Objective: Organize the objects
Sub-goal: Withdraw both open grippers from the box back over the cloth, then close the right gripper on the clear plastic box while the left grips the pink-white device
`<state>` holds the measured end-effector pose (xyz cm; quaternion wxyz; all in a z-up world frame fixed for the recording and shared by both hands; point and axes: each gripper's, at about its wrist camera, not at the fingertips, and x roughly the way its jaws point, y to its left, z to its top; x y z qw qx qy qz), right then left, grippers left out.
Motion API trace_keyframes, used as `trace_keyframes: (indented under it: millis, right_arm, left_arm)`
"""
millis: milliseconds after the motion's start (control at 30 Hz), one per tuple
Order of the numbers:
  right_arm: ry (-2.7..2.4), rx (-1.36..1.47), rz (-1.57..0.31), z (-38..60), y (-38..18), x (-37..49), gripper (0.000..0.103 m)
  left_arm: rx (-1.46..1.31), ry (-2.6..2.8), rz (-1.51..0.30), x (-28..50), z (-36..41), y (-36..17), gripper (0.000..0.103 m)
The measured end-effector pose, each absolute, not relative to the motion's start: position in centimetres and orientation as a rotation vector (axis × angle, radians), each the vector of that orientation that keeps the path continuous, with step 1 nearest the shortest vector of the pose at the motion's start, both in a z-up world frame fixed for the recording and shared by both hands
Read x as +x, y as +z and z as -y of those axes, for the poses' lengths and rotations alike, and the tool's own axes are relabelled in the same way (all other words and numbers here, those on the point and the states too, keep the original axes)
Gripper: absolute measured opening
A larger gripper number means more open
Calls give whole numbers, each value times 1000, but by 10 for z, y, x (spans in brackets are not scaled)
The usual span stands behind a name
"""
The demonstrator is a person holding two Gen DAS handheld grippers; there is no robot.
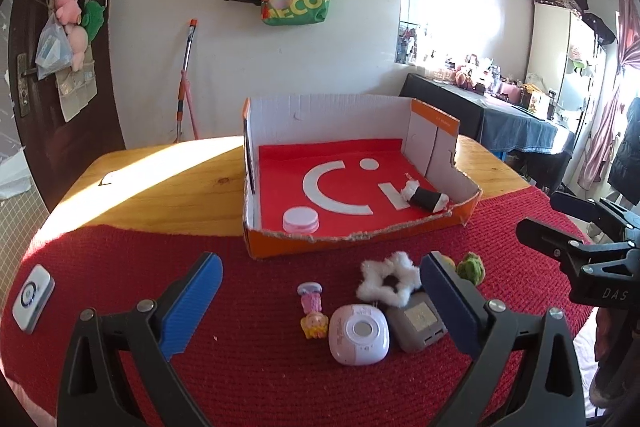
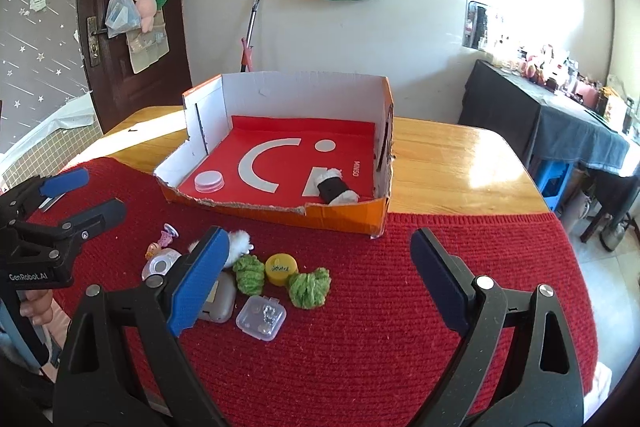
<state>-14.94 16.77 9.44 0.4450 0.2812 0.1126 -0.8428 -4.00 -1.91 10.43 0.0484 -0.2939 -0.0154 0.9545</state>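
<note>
Two wrist views of a sorting task at the pick-up stage. The left hand-held gripper [image 1: 320, 291] and the right hand-held gripper [image 2: 316, 275] both hover over the red knitted mat [image 2: 380, 327] on the near half of the desk [image 1: 160, 183], jaws spread wide and nothing between them.

An orange cardboard box [image 2: 340, 217] with a red floor sits at the mat's far edge, toward the middle of the desk. It already holds a pale pink round lid [image 1: 301, 220] in its near-left corner and a black-and-white roll [image 1: 425, 198] near its right wall.

The loose items lie in a cluster on the mat in front of the box:
- a small pink doll figure [image 1: 312, 311];
- a white fluffy star scrunchie [image 1: 390, 279];
- a rounded pink-white device [image 1: 359, 335], touching a grey device [image 1: 418, 325];
- two green woolly pom-poms [image 2: 310, 287], with a yellow cap [image 2: 281, 268] between them;
- a clear plastic case [image 2: 261, 317], nearest the desk's front edge.

The next move appears to be lowering one gripper over a single item and closing on it. Crowding is the main difficulty: several items touch, so the jaws need to straddle one without dragging its neighbours.
</note>
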Motion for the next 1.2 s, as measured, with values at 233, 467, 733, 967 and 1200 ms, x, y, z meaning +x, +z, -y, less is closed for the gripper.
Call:
trace_keyframes:
  millis: [233, 467, 733, 967, 1200]
  right_arm:
    - [-2115, 750, -253, -170, 59, -139, 93]
    - [-2096, 844, -250, -169, 26, -135, 93]
    - [-2092, 883, -246, -170, 14, -135, 93]
    - [-2077, 901, -248, -166, 9, -136, 93]
    - [-2066, 903, -263, -159, 6, -134, 93]
  left_arm:
    - [-999, 2901, 56, -32, 17, 70, 101]
    - [-1074, 2860, 70, -31, 17, 50, 101]
    - [-1115, 2833, 76, -33, 18, 40, 101]
    - [-1102, 2799, 86, -32, 18, 41, 97]
    - [-1090, 2770, 62, -34, 15, 40, 89]
